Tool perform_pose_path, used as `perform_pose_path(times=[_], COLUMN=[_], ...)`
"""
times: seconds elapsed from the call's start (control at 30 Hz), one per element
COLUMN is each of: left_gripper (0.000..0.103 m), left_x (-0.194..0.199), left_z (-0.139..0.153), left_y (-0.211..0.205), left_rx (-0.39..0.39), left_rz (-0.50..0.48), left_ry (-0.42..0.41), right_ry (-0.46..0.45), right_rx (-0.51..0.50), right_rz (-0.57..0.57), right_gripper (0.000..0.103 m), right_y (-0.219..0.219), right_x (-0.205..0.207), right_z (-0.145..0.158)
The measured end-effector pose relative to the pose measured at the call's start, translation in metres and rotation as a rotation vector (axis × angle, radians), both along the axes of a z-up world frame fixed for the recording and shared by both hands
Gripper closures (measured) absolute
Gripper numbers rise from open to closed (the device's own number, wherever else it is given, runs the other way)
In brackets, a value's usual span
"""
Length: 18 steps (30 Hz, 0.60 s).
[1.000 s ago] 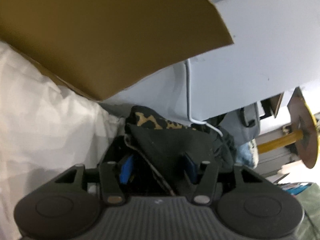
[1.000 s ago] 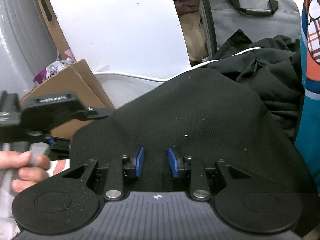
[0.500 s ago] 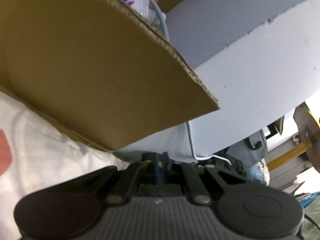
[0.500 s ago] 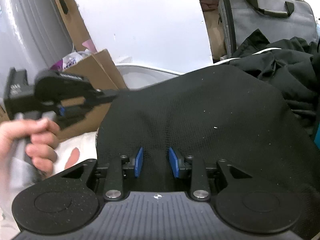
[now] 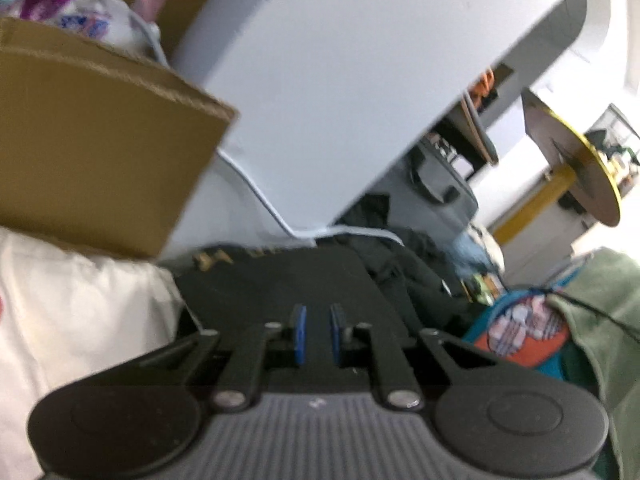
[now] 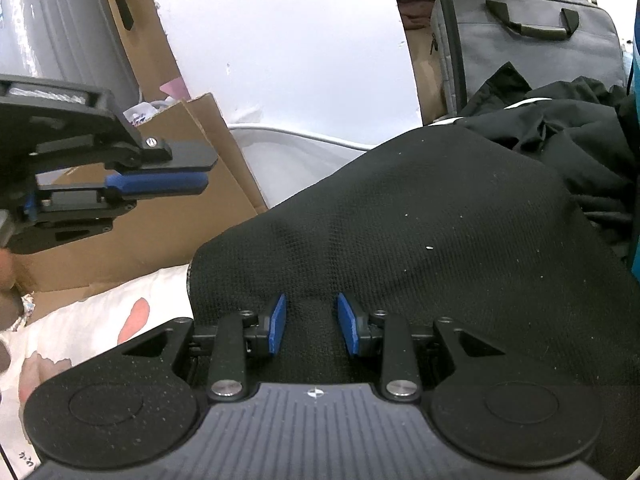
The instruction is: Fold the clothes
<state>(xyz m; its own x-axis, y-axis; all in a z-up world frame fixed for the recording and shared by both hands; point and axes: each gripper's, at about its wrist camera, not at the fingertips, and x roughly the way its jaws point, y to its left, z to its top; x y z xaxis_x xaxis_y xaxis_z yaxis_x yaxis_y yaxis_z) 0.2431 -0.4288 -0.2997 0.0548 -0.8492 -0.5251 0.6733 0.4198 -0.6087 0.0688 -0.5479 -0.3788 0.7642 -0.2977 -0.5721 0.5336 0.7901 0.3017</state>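
**Black garment lies dead ahead of the right hand-held gripper, with the left one off its edge**

The left hand-held gripper [image 6: 160, 178] shows in the right wrist view at 10 o'clock, up off the bedding and pointing toward 3 o'clock. In its own view its blue pads [image 5: 300, 334] stand close together with a thin gap, and nothing sits between them; I judge it nearly closed and empty. The black garment [image 5: 288, 284] lies ahead of it at 12 o'clock, with a gold print near the far edge, though that view is blurred.

The white sheet [image 6: 92, 332] covers the bed at 8 o'clock, and a cardboard box [image 6: 160, 232] stands behind it at 10 o'clock.

The right hand-held gripper [image 6: 311, 326] sits low over the garment [image 6: 420, 240], its pads parted with black cloth visible in the gap. Whether the pads are pressing that cloth or only hovering over it I cannot tell; nothing looks pinched. The garment spreads away from it toward 12 and 2 o'clock, its long axis seeming to run from 7 to 1 o'clock, with a straight left edge near 9 o'clock. A heap of dark clothes [image 6: 568, 132] lies beyond at 1 o'clock, touching or overlapping the garment's far side.

By my judgement the right hand-held gripper is nearer the garment's near hem, and the left is nearer its left edge. The smooth flat panel would fit either a spread piece awaiting a fold or one already folded over.
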Motion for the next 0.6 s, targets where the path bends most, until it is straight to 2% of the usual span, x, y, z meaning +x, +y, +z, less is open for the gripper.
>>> perform_pose_path(times=[0.1, 0.2, 0.27, 0.33, 0.5, 0.6], left_gripper=[0.092, 0.093, 0.097, 0.100, 0.100, 0.100], left_x=[-0.007, -0.015, -0.015, -0.014, -0.013, -0.013], left_z=[-0.011, -0.025, -0.035, -0.043, -0.047, -0.048], left_y=[-0.006, -0.011, -0.013, -0.014, -0.012, -0.011], left_rx=[0.045, 0.094, 0.118, 0.125, 0.119, 0.116], left_rz=[-0.029, -0.049, -0.051, -0.049, -0.033, -0.018], left_ry=[-0.009, -0.055, -0.067, -0.082, -0.111, -0.128], right_ry=[-0.022, -0.033, -0.038, -0.044, -0.057, -0.046], right_rx=[0.018, 0.022, 0.024, 0.025, 0.025, 0.001], right_rz=[-0.002, 0.005, 0.010, 0.016, 0.024, -0.009], right_gripper=[0.067, 0.067, 0.067, 0.067, 0.067, 0.063], right_y=[-0.002, -0.005, -0.007, -0.009, -0.015, -0.020], right_x=[-0.003, -0.008, -0.011, -0.014, -0.024, -0.038], right_z=[-0.002, -0.002, -0.001, -0.001, 0.000, 0.002])
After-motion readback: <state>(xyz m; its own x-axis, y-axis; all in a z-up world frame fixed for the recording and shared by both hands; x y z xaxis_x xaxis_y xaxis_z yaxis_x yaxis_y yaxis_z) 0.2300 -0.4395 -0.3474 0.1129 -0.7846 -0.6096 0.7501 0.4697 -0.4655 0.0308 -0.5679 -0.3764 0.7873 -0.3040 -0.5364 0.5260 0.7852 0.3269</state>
